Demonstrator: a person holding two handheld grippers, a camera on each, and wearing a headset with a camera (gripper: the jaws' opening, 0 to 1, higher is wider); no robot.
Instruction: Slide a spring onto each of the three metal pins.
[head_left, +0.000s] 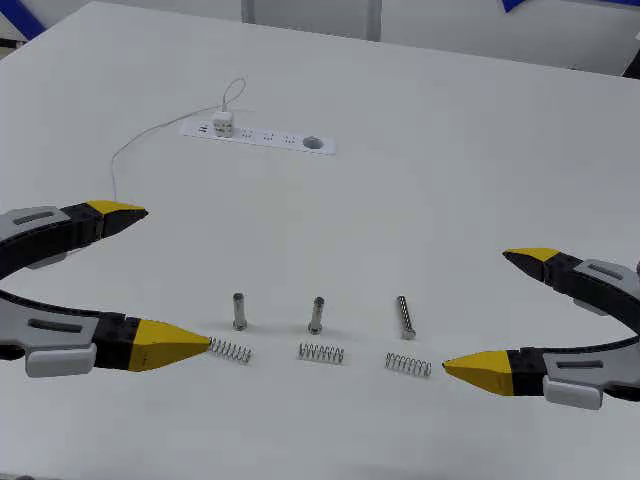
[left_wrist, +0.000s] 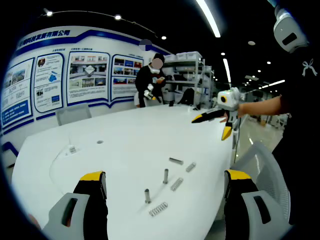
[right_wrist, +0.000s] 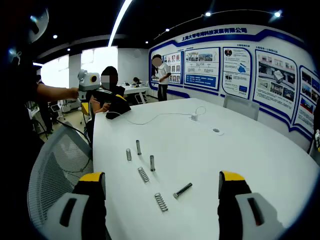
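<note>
1. I read the left gripper (head_left: 176, 278) left of the middle pin (head_left: 316, 314), jaws spread.
2. Right gripper (head_left: 475, 312): right of that pin, jaws spread.
3. Three springs (head_left: 321, 353) lie on the tabletop (head_left: 450, 150) in a row just nearer me than that pin.

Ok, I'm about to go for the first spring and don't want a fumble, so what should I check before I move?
1. Left gripper and right gripper open: ok, both spread wide.
2. Springs loose on the table, none on a pin: ok, left spring, middle spring, right spring.
3. Left pin and middle pin upright: ok.
4. Right pin upright: not ok, it lies on its side.
5. Power strip away from the pins: ok.
</note>
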